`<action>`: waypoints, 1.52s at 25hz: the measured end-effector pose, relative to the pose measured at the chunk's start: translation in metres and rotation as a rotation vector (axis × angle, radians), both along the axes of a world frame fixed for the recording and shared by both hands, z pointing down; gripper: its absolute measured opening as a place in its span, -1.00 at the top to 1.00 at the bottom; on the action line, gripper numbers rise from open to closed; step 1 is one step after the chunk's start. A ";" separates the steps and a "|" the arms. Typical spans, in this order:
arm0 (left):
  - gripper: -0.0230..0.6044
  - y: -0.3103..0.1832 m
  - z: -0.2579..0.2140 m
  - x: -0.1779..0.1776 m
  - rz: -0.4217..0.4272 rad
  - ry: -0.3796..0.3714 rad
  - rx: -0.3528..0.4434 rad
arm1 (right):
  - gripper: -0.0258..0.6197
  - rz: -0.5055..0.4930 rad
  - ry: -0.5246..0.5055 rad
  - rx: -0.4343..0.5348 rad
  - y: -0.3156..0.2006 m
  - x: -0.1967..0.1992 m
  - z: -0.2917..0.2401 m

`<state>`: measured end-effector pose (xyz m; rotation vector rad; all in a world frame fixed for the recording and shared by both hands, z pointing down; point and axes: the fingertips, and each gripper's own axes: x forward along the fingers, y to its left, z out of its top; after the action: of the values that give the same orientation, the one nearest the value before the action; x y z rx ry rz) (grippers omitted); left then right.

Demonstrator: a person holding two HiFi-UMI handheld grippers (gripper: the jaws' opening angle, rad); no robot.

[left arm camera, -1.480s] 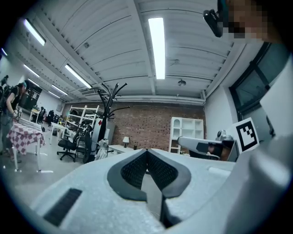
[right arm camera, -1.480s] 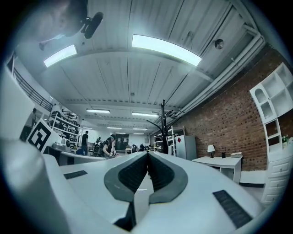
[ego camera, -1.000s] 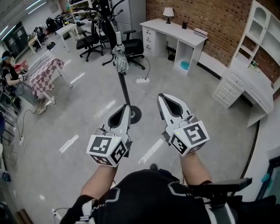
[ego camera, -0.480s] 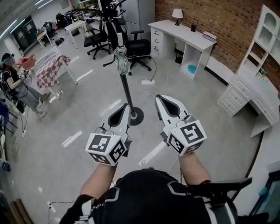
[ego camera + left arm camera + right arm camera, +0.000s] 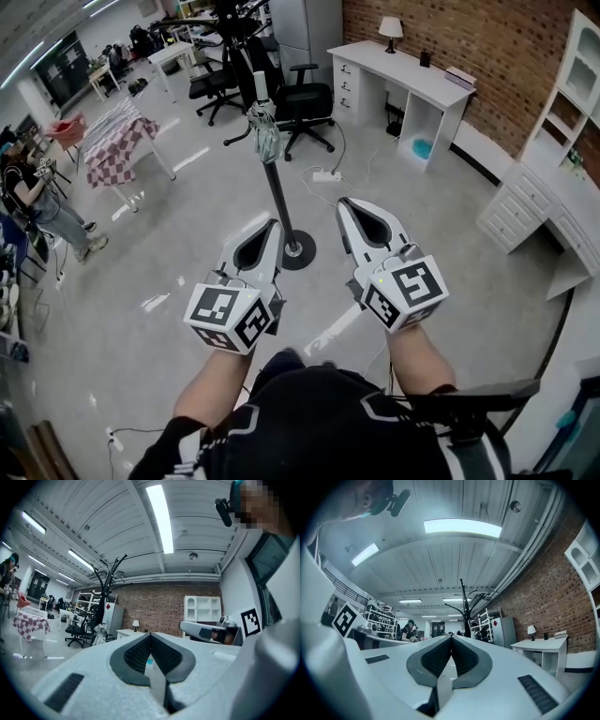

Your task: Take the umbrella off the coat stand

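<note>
Your left tongs [image 5: 271,226] and right tongs [image 5: 348,204] are both closed tight on nothing, held out side by side over the floor, well short of the coat stand [image 5: 280,202]. The folded umbrella [image 5: 264,137] hangs against the upper pole, beyond both tips. Close in squarely, spread one pair before arriving, and lift the umbrella upward rather than tugging sideways, which could probably tip the stand.

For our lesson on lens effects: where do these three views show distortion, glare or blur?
Head view: fisheye curves the white desk; the floor shows glare streaks. Left gripper view: dark round vignette, ceiling light blown out. Right gripper view: same vignette, ceiling panel blown out.
</note>
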<state>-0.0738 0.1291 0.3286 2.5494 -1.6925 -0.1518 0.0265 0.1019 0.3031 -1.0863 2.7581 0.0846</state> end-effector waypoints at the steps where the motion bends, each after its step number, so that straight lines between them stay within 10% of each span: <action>1: 0.89 -0.004 0.001 -0.001 0.002 0.000 0.000 | 0.92 0.007 -0.009 -0.002 -0.005 0.000 0.001; 38: 0.89 -0.227 -0.025 -0.115 0.024 0.039 0.060 | 0.92 0.060 0.012 -0.043 -0.227 -0.119 -0.007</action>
<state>-0.1890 -0.0980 0.3031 2.5907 -1.6674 -0.2537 -0.0927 -0.1247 0.2962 -1.1836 2.7506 0.0395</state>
